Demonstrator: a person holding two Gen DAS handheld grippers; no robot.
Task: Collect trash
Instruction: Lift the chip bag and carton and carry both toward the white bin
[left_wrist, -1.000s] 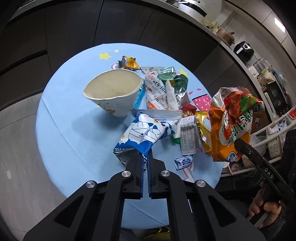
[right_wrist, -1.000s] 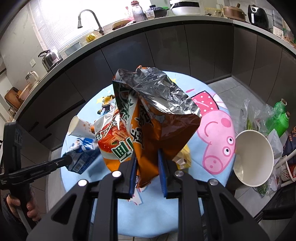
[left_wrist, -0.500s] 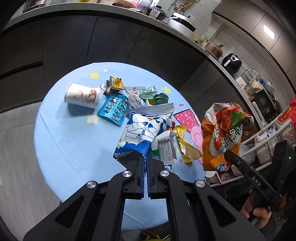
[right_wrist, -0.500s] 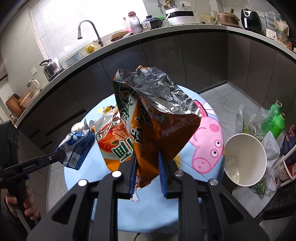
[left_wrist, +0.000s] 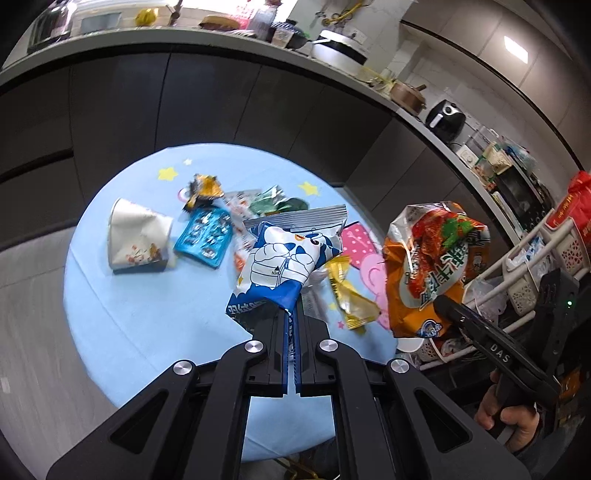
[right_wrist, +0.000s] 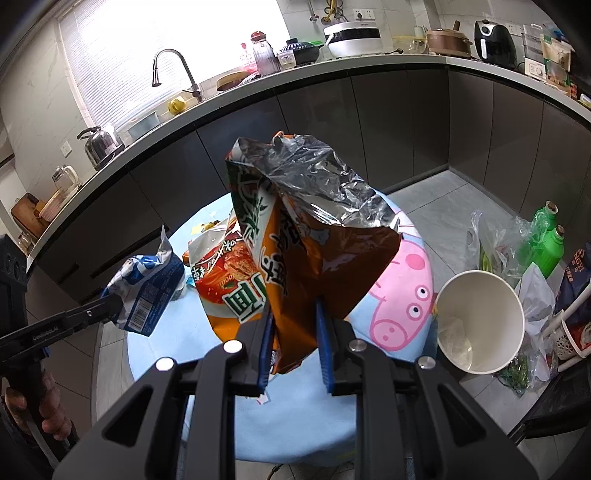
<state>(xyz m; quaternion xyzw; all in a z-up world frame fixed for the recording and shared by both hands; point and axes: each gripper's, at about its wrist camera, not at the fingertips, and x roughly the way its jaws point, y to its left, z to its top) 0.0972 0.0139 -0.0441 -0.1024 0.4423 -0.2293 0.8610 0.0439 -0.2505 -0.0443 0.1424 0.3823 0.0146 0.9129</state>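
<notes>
left fingers (left_wrist: 290, 325) pinch blue wrapper (left_wrist: 284, 266), right fingers (right_wrist: 293, 325) clamp orange bag (right_wrist: 314, 251), both above table (left_wrist: 129, 314)

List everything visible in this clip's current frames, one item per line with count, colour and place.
Table: 1, round, light blue cartoon cloth, centre.
Blue bag: 1, blue and white, in left claw, above the table.
Orange bag: 1, orange with foil inside, in right claw.
Paper cup: 1, white printed, on its side, table's left.
Loose wrappers: several; teal, yellow, green, mid-table.
Bucket: 1, white, beside the table on the right.
Green bottles: 2, floor, far right.
Counter: 1, grey top, dark cabinets, behind; holds tap, kettle, cooker, air fryer.
Left claw: 1, black, shut on blue bag.
Right claw: 1, black with blue pads, shut on orange bag.
Hands: 2, on the grips.
</notes>
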